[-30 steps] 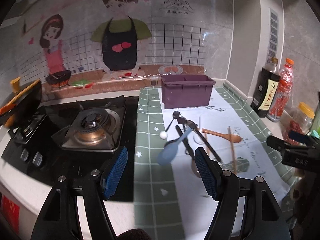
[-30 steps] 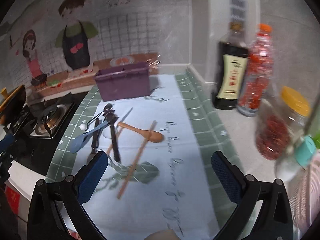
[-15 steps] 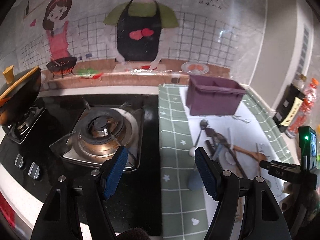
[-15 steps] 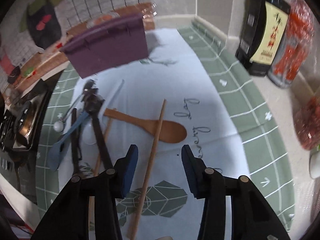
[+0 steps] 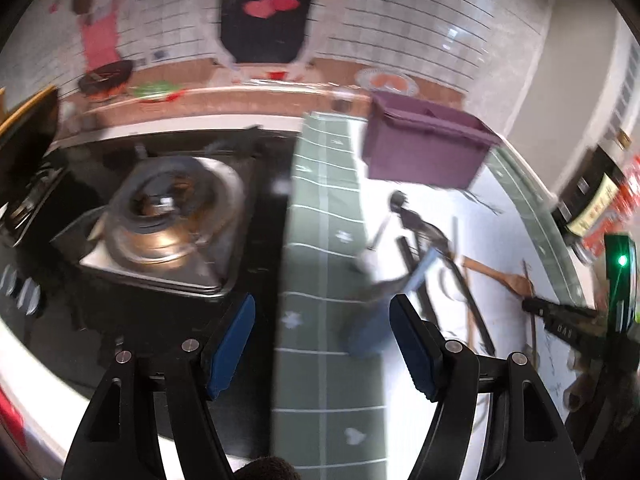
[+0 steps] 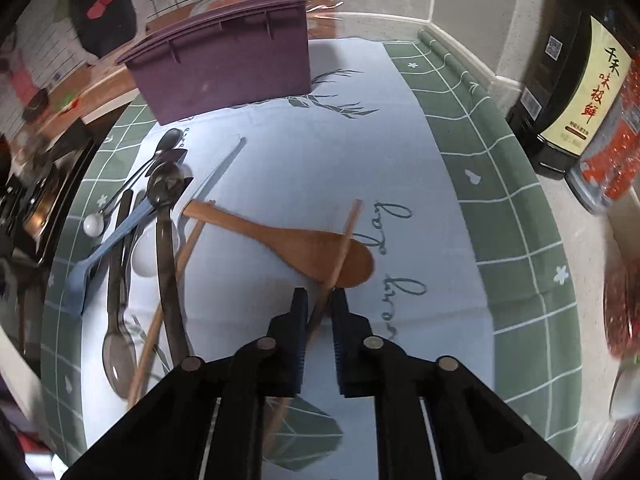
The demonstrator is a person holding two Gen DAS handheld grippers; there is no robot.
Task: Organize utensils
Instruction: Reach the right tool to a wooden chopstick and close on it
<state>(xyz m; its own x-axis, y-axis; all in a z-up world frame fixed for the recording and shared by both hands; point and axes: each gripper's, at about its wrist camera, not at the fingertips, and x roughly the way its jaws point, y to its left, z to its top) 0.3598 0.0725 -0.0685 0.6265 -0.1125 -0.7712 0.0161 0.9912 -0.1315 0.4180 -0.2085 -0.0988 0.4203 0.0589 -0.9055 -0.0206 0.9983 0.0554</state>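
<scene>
A purple utensil bin (image 6: 224, 60) stands at the back of the green and white mat; it also shows in the left wrist view (image 5: 424, 152). In front of it lie a wooden spoon (image 6: 296, 244), a blue spatula (image 6: 108, 248), dark metal spoons (image 6: 164, 200), a white ball-ended stick (image 6: 93, 225) and a second wooden chopstick (image 6: 172, 280). My right gripper (image 6: 319, 304) is shut on a wooden chopstick (image 6: 343, 240) that crosses the wooden spoon's bowl. My left gripper (image 5: 322, 344) is open and empty, above the mat's left edge beside the stove.
A gas stove burner (image 5: 168, 216) sits left of the mat. A soy sauce bottle (image 6: 576, 80) and a red-filled bottle (image 6: 616, 152) stand at the right against the wall. The right gripper's body (image 5: 568, 320) shows at the right of the left wrist view.
My right gripper has dropped to the mat and closed from wide open onto the chopstick. My left gripper has swung left toward the stove, still open.
</scene>
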